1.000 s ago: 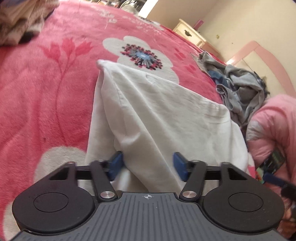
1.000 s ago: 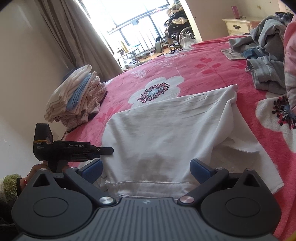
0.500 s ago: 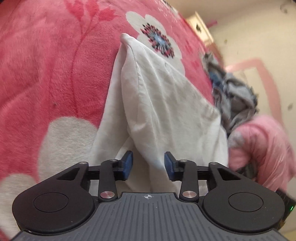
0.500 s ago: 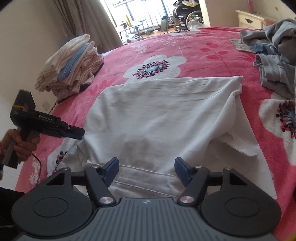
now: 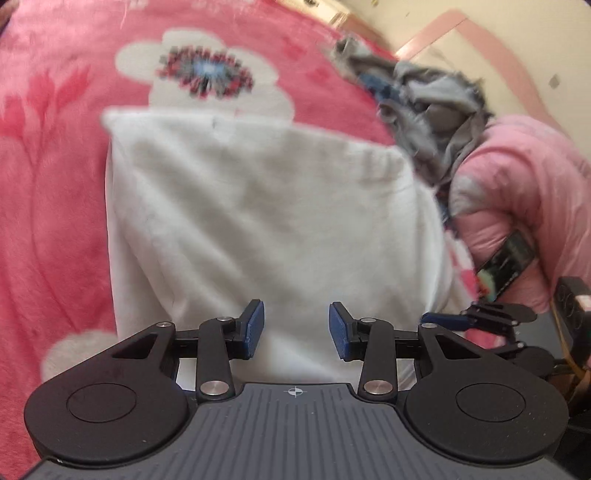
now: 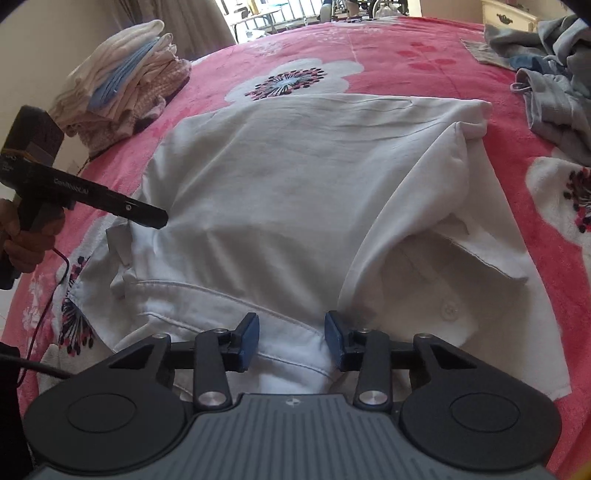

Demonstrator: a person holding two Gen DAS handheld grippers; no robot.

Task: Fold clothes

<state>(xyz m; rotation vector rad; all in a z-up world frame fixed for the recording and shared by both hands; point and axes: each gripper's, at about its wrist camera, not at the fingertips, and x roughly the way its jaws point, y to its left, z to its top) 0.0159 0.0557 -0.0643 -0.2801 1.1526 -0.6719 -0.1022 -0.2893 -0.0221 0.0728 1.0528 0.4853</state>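
Observation:
A white shirt (image 5: 258,206) lies spread on the pink flowered blanket (image 5: 48,184), with one side folded in over the middle. My left gripper (image 5: 296,328) hovers low over the shirt's near edge, jaws partly apart with nothing pinched between them; this view is blurred. In the right wrist view the shirt (image 6: 295,184) shows its stitched hem nearest me. My right gripper (image 6: 291,334) is open, and that hem runs between its blue pads. The left gripper's tip (image 6: 147,218), held by a hand, sits at the shirt's left edge.
A stack of folded clothes (image 6: 125,85) sits at the bed's far left. A heap of grey garments (image 6: 554,92) lies at the far right, beside a pink quilt (image 5: 524,184). A cream nightstand (image 6: 509,14) stands beyond the bed.
Both grippers' jaws have narrowed. The right gripper moved down onto the shirt's hem. The left gripper swung round to face the shirt more squarely.

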